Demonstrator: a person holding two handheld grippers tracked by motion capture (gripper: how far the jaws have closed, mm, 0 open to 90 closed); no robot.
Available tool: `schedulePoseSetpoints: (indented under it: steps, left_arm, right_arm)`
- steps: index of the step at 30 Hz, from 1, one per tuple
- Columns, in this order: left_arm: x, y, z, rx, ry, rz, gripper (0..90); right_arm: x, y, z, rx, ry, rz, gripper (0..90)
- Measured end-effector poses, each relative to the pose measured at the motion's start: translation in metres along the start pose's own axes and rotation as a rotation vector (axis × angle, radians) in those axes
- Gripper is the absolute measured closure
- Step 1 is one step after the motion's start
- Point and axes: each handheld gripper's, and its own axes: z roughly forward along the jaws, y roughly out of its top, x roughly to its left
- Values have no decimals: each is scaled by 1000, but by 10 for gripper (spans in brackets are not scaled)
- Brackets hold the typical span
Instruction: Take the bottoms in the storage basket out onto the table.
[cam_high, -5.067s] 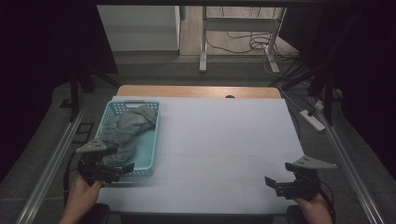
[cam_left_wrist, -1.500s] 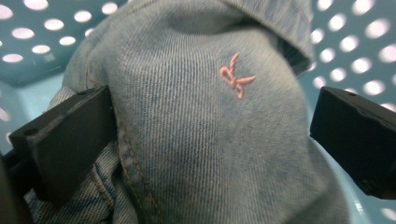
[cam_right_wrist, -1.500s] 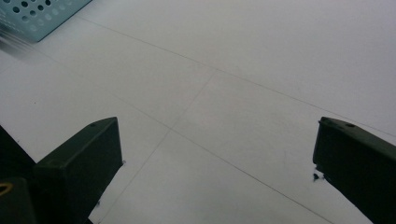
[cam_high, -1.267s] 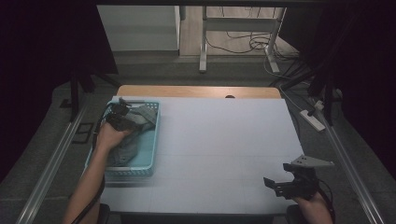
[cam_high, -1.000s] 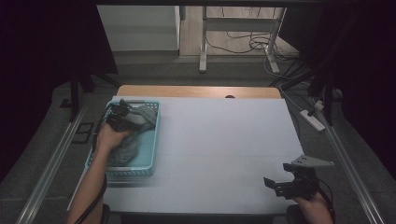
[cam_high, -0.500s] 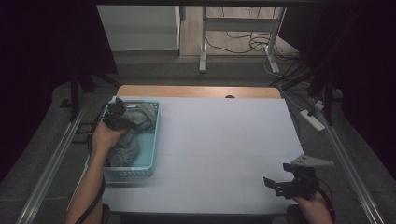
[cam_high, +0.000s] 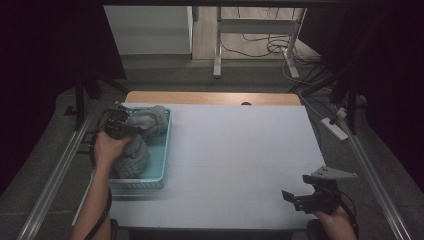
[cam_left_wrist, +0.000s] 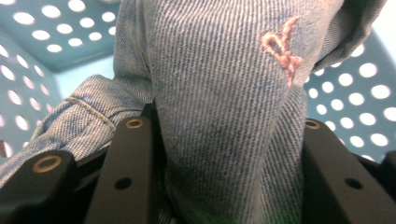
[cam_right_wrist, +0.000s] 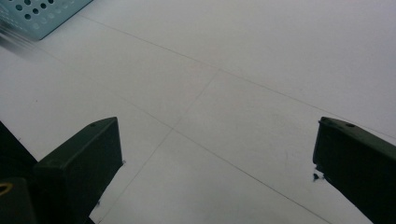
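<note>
A teal perforated basket (cam_high: 165, 150) stands at the table's left with grey-blue denim clothing (cam_high: 147, 120) heaped in it. My left gripper (cam_high: 120, 121) is over the basket's far end and its jaws have just been closing on a thick fold of the denim. In the left gripper view the denim (cam_left_wrist: 224, 107), with a small pink stitched mark, is pinched between both black jaws, and the basket wall (cam_left_wrist: 56, 42) lies behind. At the table's near right my right gripper (cam_high: 300, 197) hovers open over bare white tabletop (cam_right_wrist: 243, 79), nothing between its jaws.
The white table (cam_high: 240, 150) has a wooden strip along its far edge. Metal rails run down both sides. A power strip (cam_high: 336, 127) and cables lie on the floor at the right. A corner of the basket (cam_right_wrist: 37, 16) sits top left in the right gripper view.
My left hand has drawn back a little toward the basket's far left corner and risen, lifting a fold of denim with it. The right gripper has stayed put.
</note>
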Motion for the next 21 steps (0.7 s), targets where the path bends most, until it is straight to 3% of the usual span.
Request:
schedulePoseSetpoints:
  steps: [21]
  left_arm:
    - [-10,3,-37,-132,-17,15,593]
  right_arm:
    - [0,0,0,-2,4,-7,18]
